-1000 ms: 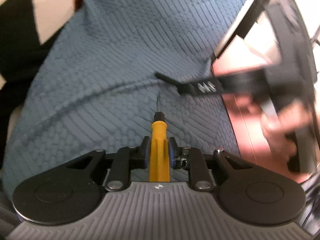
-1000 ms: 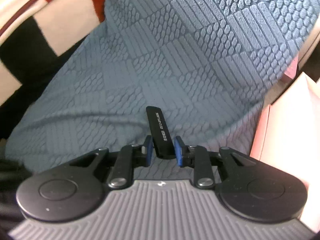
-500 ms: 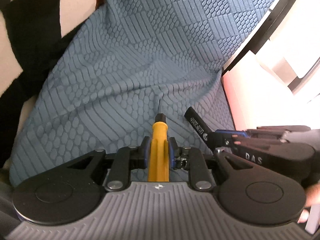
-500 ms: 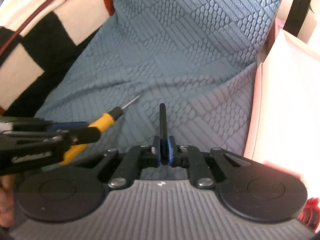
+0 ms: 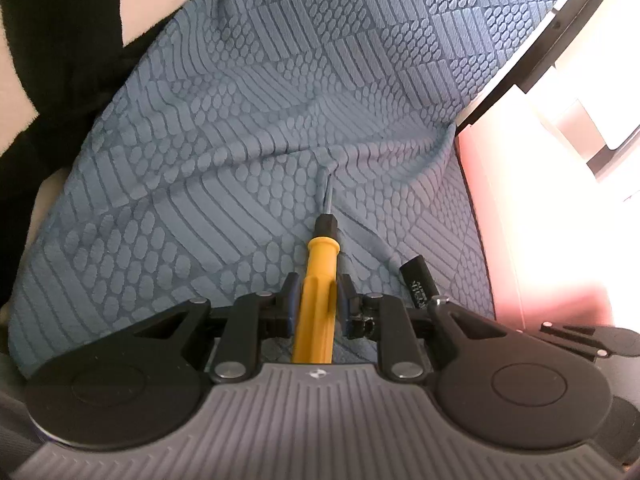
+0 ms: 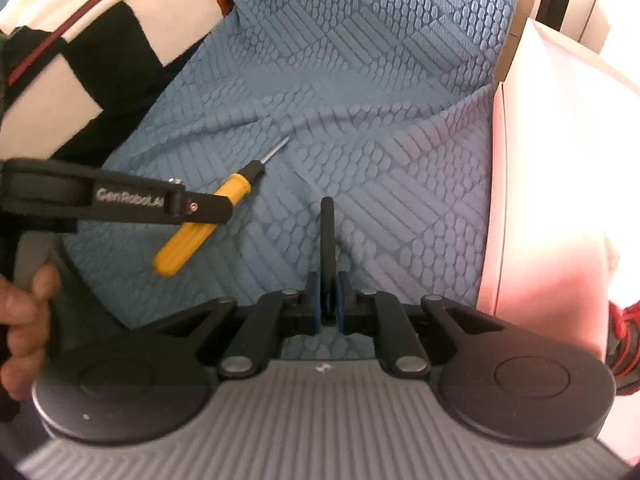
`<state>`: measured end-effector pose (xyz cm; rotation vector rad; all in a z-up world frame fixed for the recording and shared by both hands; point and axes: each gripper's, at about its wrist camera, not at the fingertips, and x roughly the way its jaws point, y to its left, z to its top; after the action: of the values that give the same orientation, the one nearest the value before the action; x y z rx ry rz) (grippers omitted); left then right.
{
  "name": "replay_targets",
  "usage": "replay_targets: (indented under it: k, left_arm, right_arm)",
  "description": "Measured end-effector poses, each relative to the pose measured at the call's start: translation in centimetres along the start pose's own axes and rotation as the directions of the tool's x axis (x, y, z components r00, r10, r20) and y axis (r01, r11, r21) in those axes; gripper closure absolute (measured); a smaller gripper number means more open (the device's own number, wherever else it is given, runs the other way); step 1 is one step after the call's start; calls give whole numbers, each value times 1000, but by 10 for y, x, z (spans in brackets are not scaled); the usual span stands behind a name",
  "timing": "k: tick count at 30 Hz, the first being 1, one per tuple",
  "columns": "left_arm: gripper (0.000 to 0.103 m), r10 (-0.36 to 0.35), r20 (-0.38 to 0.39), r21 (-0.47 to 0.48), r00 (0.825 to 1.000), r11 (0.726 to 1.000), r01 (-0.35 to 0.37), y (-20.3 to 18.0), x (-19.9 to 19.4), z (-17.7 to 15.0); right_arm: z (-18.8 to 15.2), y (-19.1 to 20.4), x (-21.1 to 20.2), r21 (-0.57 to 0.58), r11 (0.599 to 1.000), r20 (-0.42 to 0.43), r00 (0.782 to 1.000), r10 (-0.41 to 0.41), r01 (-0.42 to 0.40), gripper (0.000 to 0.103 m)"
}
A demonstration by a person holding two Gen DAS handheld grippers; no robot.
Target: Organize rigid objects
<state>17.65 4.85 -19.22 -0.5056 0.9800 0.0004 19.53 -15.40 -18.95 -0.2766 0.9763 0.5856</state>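
Observation:
My left gripper [image 5: 318, 292] is shut on the yellow handle of a screwdriver [image 5: 320, 264]. Its thin metal tip points away, just above the blue textured cloth [image 5: 240, 140]. My right gripper [image 6: 328, 300] is shut on a slim black flat piece [image 6: 328, 232], held edge-on and pointing forward over the cloth. The right wrist view shows the screwdriver [image 6: 204, 228] to the left of the black piece, close beside it but apart. In the left wrist view the printed black piece [image 5: 418, 284] pokes out at lower right.
A pale pink-white box [image 6: 552, 200] stands along the cloth's right edge. A black, white and red checked blanket [image 6: 80, 52] lies to the left. A person's hand [image 6: 24, 304] grips the left tool's handle. A black frame [image 5: 532, 44] runs at the upper right.
The right gripper's jaws have narrowed onto the black piece, which now sits edge-on instead of flat. The right gripper has moved in beside the left one. The screwdriver stays gripped.

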Motion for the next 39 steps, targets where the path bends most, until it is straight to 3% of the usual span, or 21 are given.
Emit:
replay_targets:
  k: [7, 17, 26, 35, 39]
  left_arm:
    - [80, 5, -1, 13, 1000, 1000, -5, -4, 4, 0]
    - [79, -34, 16, -71, 999, 997, 35, 4, 4, 2]
    - [75, -3, 14, -64, 1000, 998, 4, 2, 6, 2]
    - [71, 15, 28, -15, 999, 1000, -15, -3, 8, 3]
    - [71, 0, 25, -6, 1000, 1000, 1, -5, 9, 3]
  right_arm:
    - [-2, 2, 3, 0, 999, 10, 999, 38, -38, 92]
    - [-1, 3, 8, -5, 997, 23, 997, 80, -80, 87]
    - [3, 9, 23, 15, 999, 26, 998, 52, -52, 75]
    - [4, 17, 27, -22, 1000, 58, 998, 22, -20, 71]
    - [7, 16, 27, -32, 999, 40, 999, 25, -24, 74]
